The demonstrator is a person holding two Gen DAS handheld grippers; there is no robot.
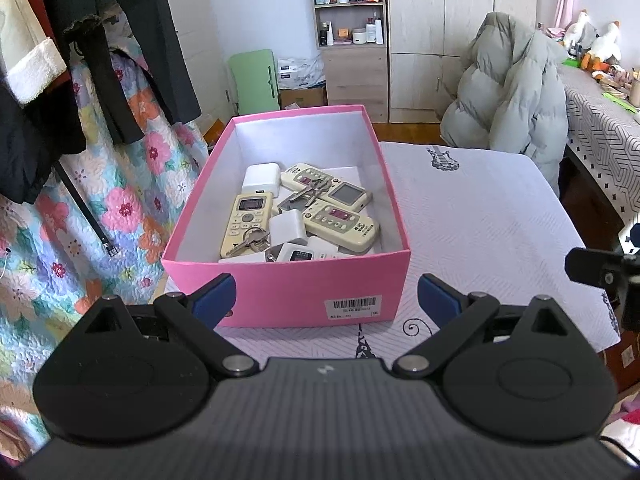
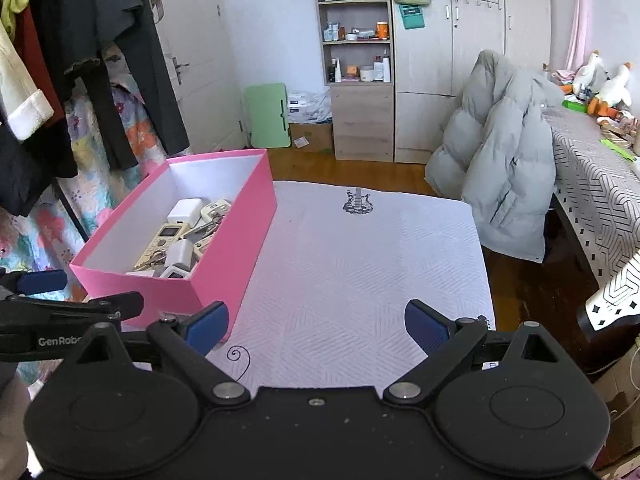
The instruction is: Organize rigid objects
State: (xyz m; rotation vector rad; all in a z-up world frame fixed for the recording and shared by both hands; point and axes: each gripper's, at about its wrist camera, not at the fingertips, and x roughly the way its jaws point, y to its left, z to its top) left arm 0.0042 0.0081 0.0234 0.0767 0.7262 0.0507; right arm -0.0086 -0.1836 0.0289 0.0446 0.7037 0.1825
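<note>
The pink box (image 1: 288, 280) sits at the left edge of the white cloth (image 1: 480, 216), holding cream remotes (image 1: 248, 222), white chargers (image 1: 261, 178) and keys (image 1: 252, 240). The left wrist view looks straight into it; the right wrist view shows mostly bare cloth beside it. The left gripper (image 1: 326, 300) and the right gripper (image 2: 316, 326) both gape empty. Behind stand a grey puffer coat (image 2: 500, 168) and wooden shelves (image 2: 356, 40).

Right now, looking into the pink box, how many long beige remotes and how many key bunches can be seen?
Long beige remotes: 3
Key bunches: 2
Total: 5
</note>
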